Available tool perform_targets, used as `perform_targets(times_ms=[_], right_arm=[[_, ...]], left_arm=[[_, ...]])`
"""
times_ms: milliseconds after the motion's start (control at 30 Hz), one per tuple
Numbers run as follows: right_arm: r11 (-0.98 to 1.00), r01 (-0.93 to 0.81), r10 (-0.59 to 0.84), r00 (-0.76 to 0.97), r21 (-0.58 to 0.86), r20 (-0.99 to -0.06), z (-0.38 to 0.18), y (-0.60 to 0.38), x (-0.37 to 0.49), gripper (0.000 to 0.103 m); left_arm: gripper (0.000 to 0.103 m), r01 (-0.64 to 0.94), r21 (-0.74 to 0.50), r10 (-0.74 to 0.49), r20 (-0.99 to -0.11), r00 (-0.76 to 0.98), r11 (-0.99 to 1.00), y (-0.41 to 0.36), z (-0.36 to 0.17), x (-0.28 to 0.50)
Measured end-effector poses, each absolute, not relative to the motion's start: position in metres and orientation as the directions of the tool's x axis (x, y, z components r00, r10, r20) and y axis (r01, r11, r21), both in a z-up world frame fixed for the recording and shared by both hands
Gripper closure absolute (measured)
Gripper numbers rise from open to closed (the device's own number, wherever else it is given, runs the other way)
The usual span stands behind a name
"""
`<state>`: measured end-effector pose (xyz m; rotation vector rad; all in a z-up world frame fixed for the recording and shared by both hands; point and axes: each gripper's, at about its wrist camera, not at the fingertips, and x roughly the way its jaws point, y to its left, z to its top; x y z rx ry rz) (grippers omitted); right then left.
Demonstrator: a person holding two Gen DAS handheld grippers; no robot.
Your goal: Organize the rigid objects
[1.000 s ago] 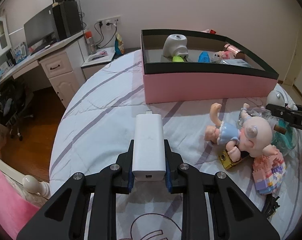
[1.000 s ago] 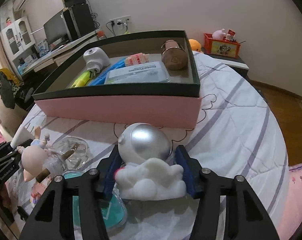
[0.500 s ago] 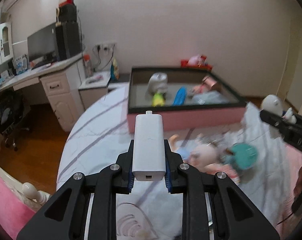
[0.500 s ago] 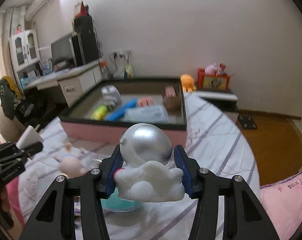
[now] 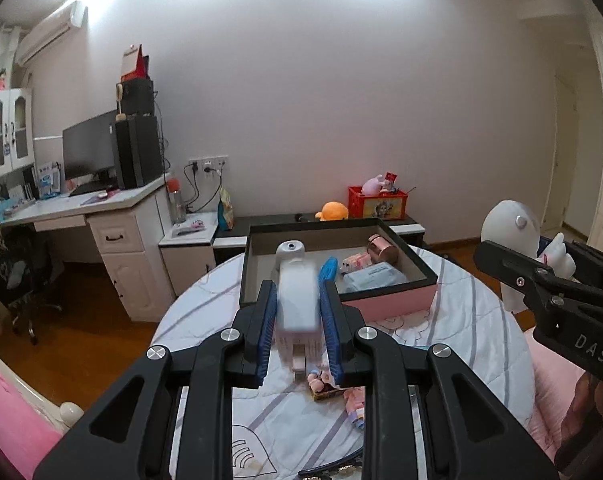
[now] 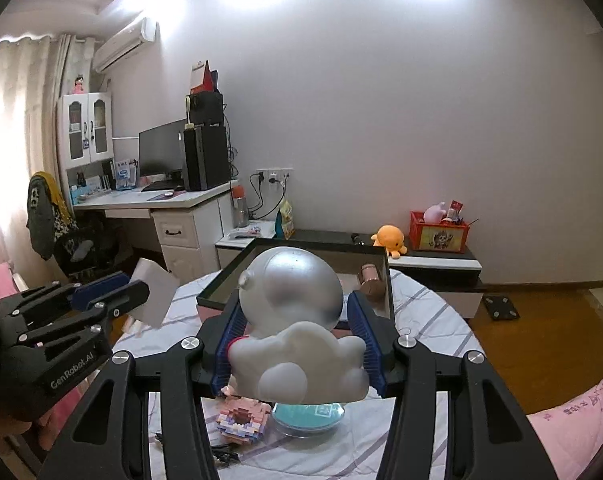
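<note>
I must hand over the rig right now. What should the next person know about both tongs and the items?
Left tongs: shut on the white power bank, lifted above the bed.
Right tongs: shut on the astronaut figure, also lifted.
Pink box: on the bed ahead, already holding a white device, a blue item, a copper can and a packet.
Left to do: place both held items into the box, then collect the doll, block toy and teal dish lying on the quilt.
</note>
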<state>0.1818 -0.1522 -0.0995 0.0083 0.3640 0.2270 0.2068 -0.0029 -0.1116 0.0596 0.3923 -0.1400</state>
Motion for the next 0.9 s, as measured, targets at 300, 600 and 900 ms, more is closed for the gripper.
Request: perform_targets(times_ms=[300, 600, 900], right_arm=[[0.974, -0.221, 0.22, 0.889, 0.044, -0.401, -0.116, -0.147, 0.203, 0.05], [0.969, -0.219, 0.247, 0.813, 0.115, -0.527, -0.175, -0.153, 0.225, 0.05], [0.96, -0.244, 0.278, 0.792, 0.136, -0.543, -0.183, -0.148, 0.222, 0.05]], left_arm=[[0.095, 0.202, -0.021, -0.188, -0.469, 0.863, 0.979, -0.004, -0.144, 0.243], [0.084, 0.125, -0.119, -0.172, -0.627, 0.76, 0.985, 0.026, -0.228, 0.26], [0.033, 0.073, -0.151, -0.154, -0.642, 0.751, 0.986, 0.057, -0.25, 0.245]])
